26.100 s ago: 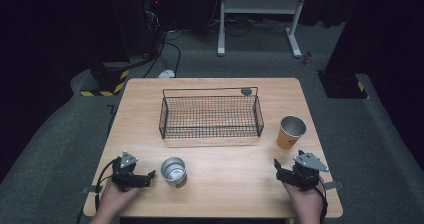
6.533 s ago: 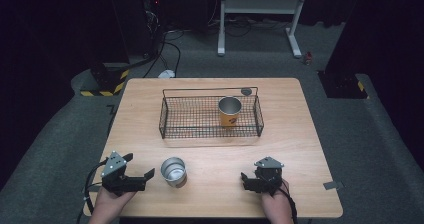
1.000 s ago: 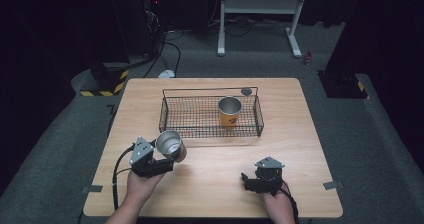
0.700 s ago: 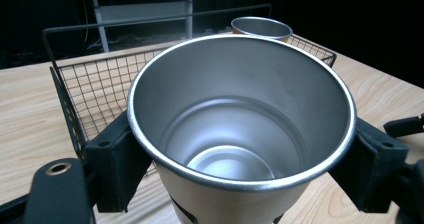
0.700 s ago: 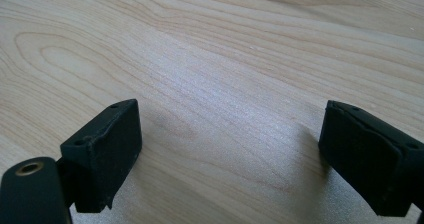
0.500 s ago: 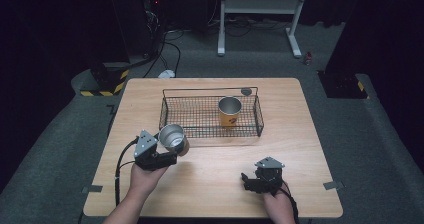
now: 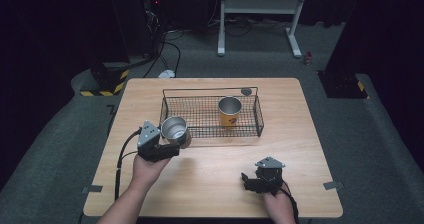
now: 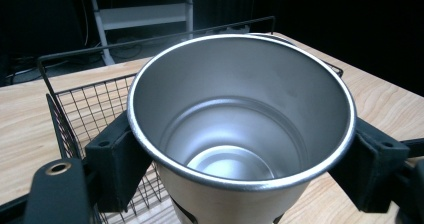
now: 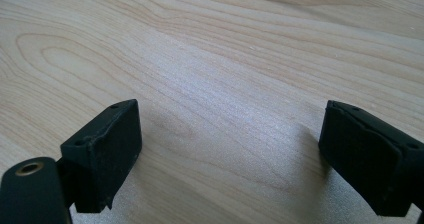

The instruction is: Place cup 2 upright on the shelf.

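Observation:
My left gripper (image 7: 172, 143) is shut on a steel cup (image 7: 174, 129), held upright above the table just in front of the wire basket's (image 7: 210, 134) left front corner. In the left gripper view the steel cup (image 8: 240, 129) sits between both jaws, its mouth open and empty, with the wire basket (image 8: 75, 109) right behind it. An orange cup with a steel rim (image 7: 229, 112) stands inside the basket towards its right side. My right gripper (image 7: 249, 180) rests open on the table at the front right, and between its jaws (image 9: 225, 149) lies bare wood.
The wooden table (image 7: 295, 149) has bare room in front of the basket and between the two hands. A small dark round object (image 7: 246, 91) sits at the basket's back rim. A white metal stand (image 7: 260, 6) and cables lie on the floor beyond the table.
The left hand has lifted the steel cup and carried it forward and right, up to the basket's left front corner. The right gripper has stayed still.

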Available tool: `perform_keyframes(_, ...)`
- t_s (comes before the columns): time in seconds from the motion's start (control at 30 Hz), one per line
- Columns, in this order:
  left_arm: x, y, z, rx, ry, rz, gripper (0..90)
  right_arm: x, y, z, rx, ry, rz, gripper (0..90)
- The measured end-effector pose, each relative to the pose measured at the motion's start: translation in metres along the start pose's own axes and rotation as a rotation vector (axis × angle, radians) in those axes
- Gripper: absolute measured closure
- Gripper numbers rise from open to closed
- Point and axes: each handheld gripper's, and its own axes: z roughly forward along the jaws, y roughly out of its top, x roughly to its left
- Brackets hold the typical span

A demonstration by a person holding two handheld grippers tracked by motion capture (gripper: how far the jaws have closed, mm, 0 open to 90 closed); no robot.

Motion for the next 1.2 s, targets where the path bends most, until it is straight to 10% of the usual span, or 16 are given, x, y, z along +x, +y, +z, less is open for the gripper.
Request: perform_keyframes(1.2, 0.037, 0.037, 0.043, 0.04, 0.096, -0.048, 18.8, 0.001, 0.0, 0.0, 0.004, -0.008, -0.016, 10.1)
